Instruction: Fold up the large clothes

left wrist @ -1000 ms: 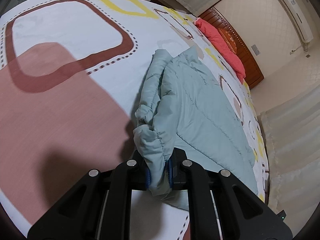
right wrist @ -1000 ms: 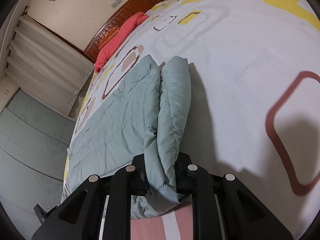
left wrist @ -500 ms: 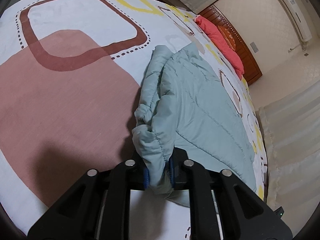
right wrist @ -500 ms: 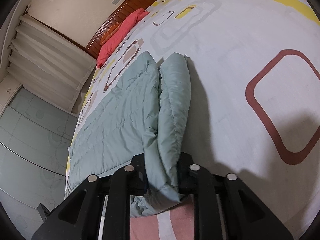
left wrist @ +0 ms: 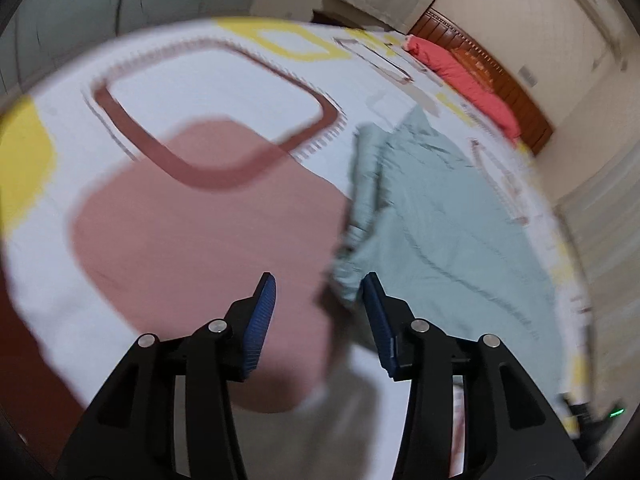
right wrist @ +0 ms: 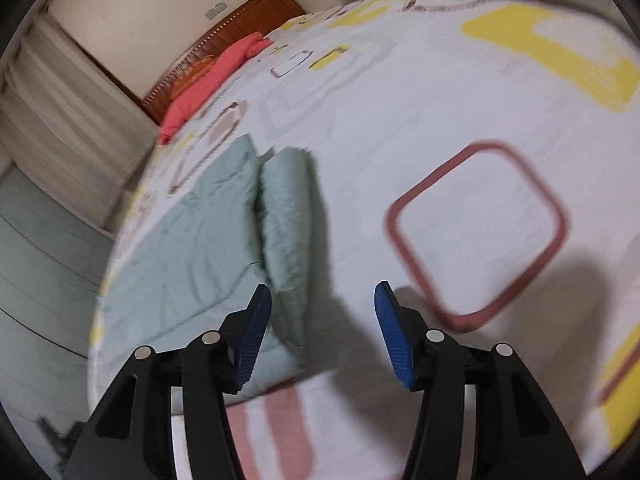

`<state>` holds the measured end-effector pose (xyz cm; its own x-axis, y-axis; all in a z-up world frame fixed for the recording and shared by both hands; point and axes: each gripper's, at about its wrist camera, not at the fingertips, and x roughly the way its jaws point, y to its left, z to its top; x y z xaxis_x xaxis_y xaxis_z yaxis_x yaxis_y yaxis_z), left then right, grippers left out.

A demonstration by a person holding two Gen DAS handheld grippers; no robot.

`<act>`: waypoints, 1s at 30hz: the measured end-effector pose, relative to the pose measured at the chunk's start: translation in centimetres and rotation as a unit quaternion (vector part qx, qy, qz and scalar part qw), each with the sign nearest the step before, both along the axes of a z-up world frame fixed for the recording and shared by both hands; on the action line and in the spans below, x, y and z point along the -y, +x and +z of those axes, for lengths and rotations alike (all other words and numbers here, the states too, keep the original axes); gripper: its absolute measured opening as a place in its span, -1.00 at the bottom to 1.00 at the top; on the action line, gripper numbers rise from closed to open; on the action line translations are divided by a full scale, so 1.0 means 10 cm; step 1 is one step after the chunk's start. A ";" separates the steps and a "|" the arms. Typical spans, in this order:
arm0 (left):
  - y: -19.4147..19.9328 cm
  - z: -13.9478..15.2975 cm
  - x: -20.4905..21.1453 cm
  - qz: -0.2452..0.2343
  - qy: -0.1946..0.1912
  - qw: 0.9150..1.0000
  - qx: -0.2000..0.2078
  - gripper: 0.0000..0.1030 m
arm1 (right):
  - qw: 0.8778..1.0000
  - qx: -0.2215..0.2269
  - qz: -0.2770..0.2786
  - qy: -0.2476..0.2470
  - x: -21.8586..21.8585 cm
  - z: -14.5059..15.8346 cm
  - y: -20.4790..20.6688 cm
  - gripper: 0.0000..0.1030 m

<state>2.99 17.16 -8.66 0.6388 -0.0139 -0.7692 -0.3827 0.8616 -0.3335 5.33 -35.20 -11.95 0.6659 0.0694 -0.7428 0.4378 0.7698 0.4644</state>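
Both claws have just been opening: your left claw and right claw stand spread, holding nothing. The pale green quilted garment lies folded near the bed's side edge. Back straight off, so no pad snags the fold.

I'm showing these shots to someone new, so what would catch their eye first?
Probably the pale green quilted jacket, lying partly folded on the bed's patterned sheet, a sleeve doubled along its edge. Next, both grippers: the left gripper and right gripper stand open, blue pads bare; their jaws have just been opening, nothing clamped between them. Far off, a coral-red pillow lies against the wooden headboard.
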 end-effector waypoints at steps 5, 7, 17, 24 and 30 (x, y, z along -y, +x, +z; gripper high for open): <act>-0.09 0.31 0.16 -0.009 0.149 0.989 0.023 -0.13 | 0.993 -0.010 0.013 -0.116 -0.17 0.24 0.00 -0.07; -0.08 0.40 0.25 -0.021 0.160 0.986 0.038 -0.13 | 0.989 0.001 0.033 -0.142 -0.31 0.37 0.04 -0.10; 0.55 0.45 1.11 -0.127 0.156 0.978 0.055 -0.13 | 0.970 0.029 0.174 -0.167 -1.30 0.56 0.63 -0.18; 1.06 0.33 1.62 -0.150 0.202 0.967 0.052 -0.13 | 0.953 0.032 0.231 -0.194 -1.98 0.60 1.07 -0.18; 1.33 0.05 1.73 -0.147 0.203 0.968 0.018 -0.17 | 0.950 0.004 0.241 -0.197 -2.20 0.32 1.33 -0.18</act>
<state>16.28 -0.18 -8.11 0.6795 0.0997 -0.7269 -0.0947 0.9943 0.0479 18.63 -13.22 -8.72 0.6333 0.0863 -0.7690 -0.0132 0.9948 0.1007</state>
